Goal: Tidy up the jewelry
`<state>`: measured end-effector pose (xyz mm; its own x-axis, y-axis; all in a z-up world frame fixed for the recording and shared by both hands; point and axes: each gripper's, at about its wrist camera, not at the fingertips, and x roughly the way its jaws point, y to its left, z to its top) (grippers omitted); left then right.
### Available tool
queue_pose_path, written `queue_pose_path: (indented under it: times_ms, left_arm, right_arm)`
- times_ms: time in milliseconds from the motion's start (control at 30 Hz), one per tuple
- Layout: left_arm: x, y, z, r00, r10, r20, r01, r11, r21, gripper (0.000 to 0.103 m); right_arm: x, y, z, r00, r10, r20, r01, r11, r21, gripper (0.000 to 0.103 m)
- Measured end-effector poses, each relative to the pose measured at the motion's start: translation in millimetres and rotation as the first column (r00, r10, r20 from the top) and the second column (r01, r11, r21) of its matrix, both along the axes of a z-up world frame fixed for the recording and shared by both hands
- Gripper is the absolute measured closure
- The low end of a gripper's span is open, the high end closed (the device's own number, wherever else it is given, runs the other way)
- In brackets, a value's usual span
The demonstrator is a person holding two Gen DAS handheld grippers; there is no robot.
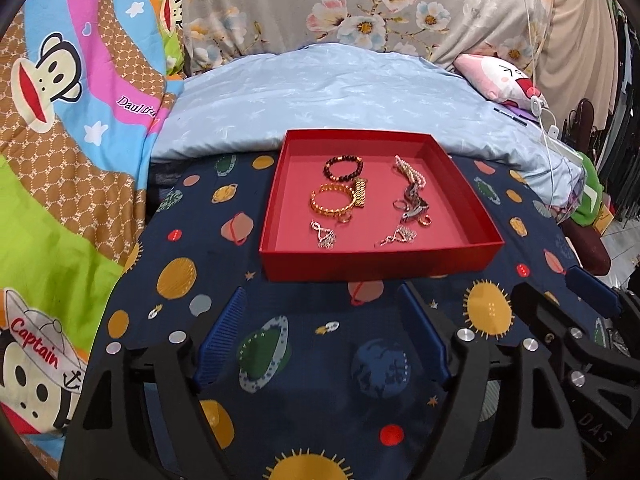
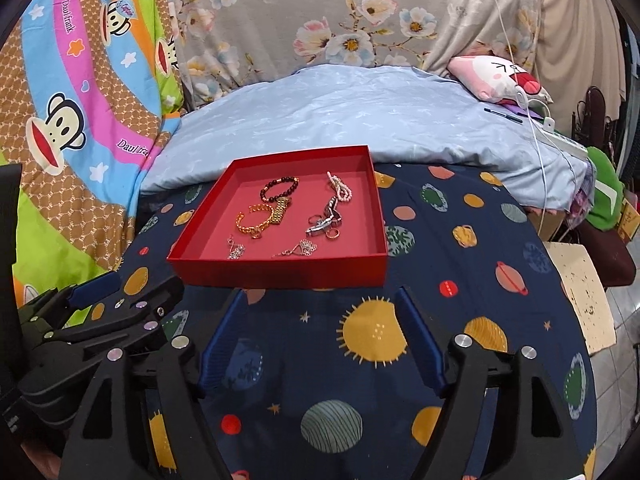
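A shallow red box (image 1: pixel 376 266) (image 2: pixel 280 274) sits on the planet-print cloth. Inside lie a dark bead bracelet (image 1: pixel 343 168) (image 2: pixel 280 188), a gold bangle (image 1: pixel 331 199) (image 2: pixel 256 222), a gold watch band (image 1: pixel 359 194) (image 2: pixel 280 210), a pink pearl strand (image 1: pixel 410 174) (image 2: pixel 340 188), silver pieces (image 1: pixel 414 206) (image 2: pixel 325 222) and two chain earrings (image 1: pixel 325 236) (image 1: pixel 398 236). My left gripper (image 1: pixel 320 304) is open and empty just in front of the box. My right gripper (image 2: pixel 320 304) is open and empty, in front of the box's right half.
The navy planet cloth (image 1: pixel 280 340) (image 2: pixel 460 280) covers a small table against a bed with a light blue pillow (image 1: pixel 320 92) (image 2: pixel 360 108). A pink plush (image 1: pixel 500 76), white cables (image 2: pixel 536 120) and clutter lie at right. Cartoon monkey bedding (image 1: pixel 60 120) hangs at left.
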<state>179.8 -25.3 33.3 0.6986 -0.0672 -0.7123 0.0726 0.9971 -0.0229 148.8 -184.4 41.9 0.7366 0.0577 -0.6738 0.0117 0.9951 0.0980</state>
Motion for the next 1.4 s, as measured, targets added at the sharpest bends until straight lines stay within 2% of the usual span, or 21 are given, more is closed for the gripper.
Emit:
queue_pose_path:
  times_ms: [267,433,1400]
  left_arm:
    - [-18,3,-4,0.999,0.034,-0.020,-0.033,0.999,0.011,0.026]
    - [-26,3,-2,0.999,0.048,-0.016,-0.048,0.998,0.036,0.026]
    - [-46,11,11,0.996,0.087,0.019,-0.088,0.994,0.067,0.026]
  right_arm:
    - [-19,2,-5,1.000,-0.017,-0.012,0.017,1.000,0.021,0.024]
    - [-27,6,-5,1.000,-0.029,-0.005,0.029,1.000,0.003,0.024]
    - [-43,13,6,0.999,-0.031,0.017,0.031,0.999,-0.005,0.023]
